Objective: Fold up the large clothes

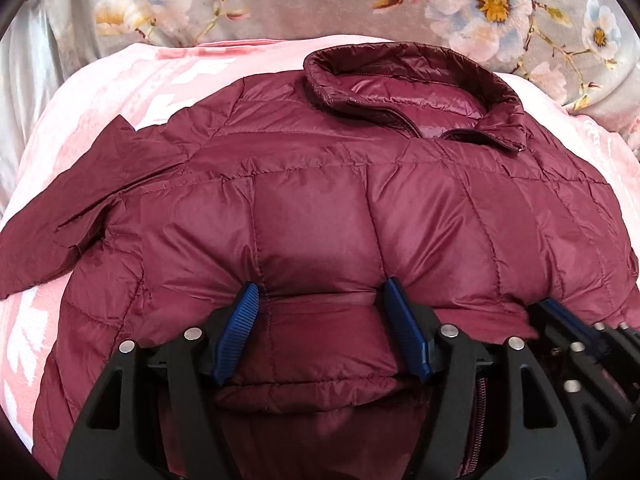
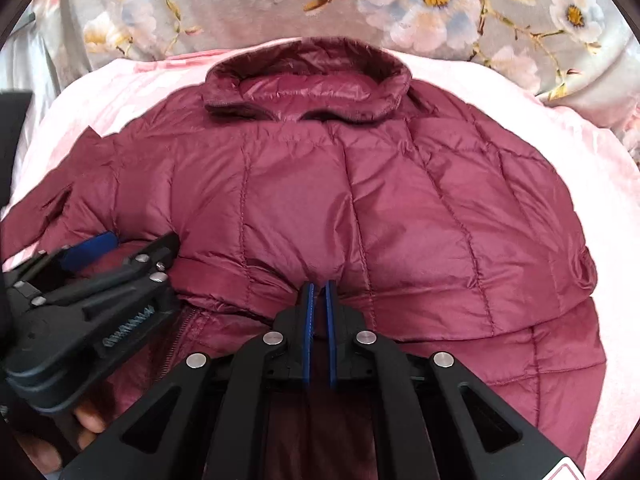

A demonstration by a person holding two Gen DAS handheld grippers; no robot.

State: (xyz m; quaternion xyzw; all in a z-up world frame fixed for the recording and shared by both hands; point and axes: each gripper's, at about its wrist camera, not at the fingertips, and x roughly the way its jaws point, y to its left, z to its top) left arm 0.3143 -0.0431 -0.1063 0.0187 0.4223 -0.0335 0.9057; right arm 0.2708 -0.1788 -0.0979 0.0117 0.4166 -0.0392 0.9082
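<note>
Black linkage arms of the left gripper (image 1: 320, 300) fill the bottom of the left wrist view; its blue ribbed fingers (image 1: 236, 332) stand well apart, straddling a puffed fold of the maroon quilted jacket (image 1: 340, 208) without pressing on it. Fabric bulges between the fingers but is not clamped. In the right wrist view, the right gripper (image 2: 319, 288) has its blue fingers (image 2: 308, 332) drawn almost together, pinching a thin ridge of jacket fabric at the folded lower edge. Both grippers sit side by side along that same near edge, the left one visible at the left of the right wrist view, with part of a hand (image 2: 90, 420) below it. The jacket lies front up on a pink blanket (image 1: 120, 92), collar (image 1: 400, 88) at the far side, partly unzipped at the neck. One sleeve (image 1: 72, 216) extends flat to the left. The bottom portion is doubled up over the body, exposing the zipper (image 2: 180, 336) near the fingers. Beyond the blanket lies a grey floral bedcover (image 2: 248, 8).
</note>
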